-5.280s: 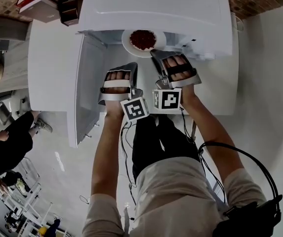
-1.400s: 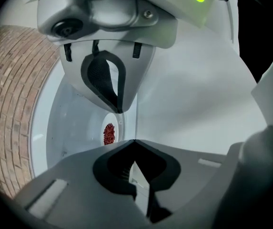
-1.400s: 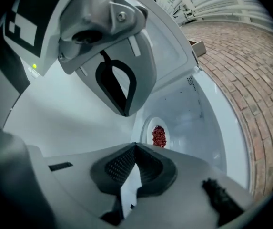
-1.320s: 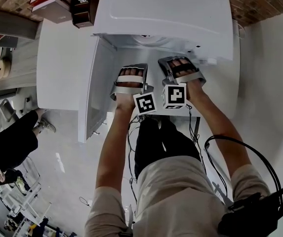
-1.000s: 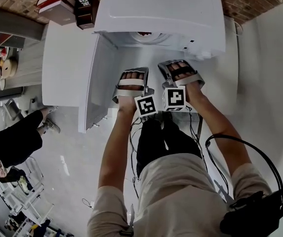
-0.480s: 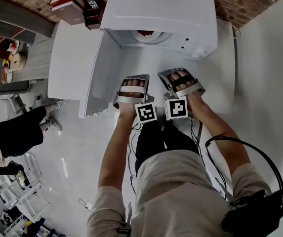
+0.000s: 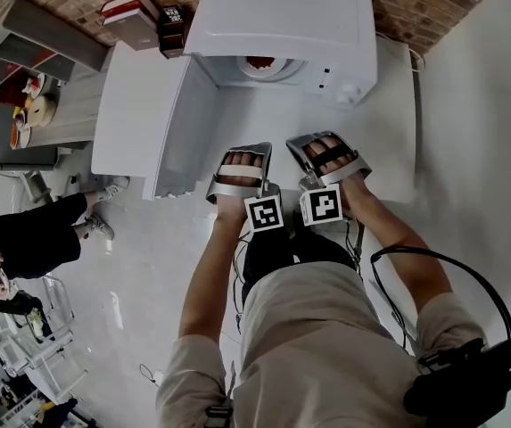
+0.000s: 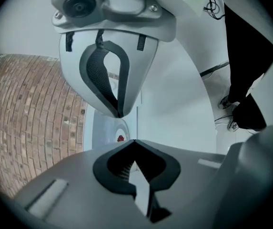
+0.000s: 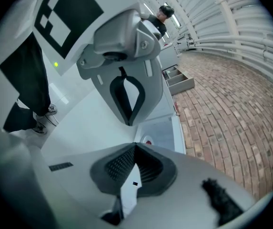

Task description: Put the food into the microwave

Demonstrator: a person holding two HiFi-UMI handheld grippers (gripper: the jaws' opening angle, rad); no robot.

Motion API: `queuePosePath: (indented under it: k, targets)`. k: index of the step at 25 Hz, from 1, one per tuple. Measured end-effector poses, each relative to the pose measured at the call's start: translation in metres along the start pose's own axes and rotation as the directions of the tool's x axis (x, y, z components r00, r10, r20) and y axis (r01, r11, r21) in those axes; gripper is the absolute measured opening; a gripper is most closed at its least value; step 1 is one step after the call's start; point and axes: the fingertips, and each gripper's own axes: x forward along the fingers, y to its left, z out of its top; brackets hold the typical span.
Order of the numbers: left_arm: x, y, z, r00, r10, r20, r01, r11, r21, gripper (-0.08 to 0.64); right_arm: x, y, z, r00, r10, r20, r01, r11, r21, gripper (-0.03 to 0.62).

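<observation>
Red food (image 7: 259, 63) sits inside the open microwave (image 7: 282, 12) at 12 o'clock. The left gripper (image 7: 244, 152) and right gripper (image 7: 323, 144) hover below, jaws together and empty. Likely next: swinging the door (image 7: 180, 123), at 10 o'clock, closed.

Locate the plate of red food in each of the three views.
Head view: the plate of red food sits inside the open microwave, top centre.
Left gripper view: the plate shows small, near centre, between the jaw tips.
Right gripper view: the plate shows small, near centre.
Shared landmark: the brick wall.
</observation>
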Motion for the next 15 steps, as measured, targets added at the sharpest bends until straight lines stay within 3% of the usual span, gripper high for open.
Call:
queuePosePath:
  k: [15]
  targets:
    - [-0.029, 0.011, 0.025, 0.999, 0.052, 0.015, -0.052, 0.998, 0.021, 0.008, -0.040, 0.001, -0.002, 0.999, -0.055, 0.003, 0.055, 0.998, -0.035, 0.008]
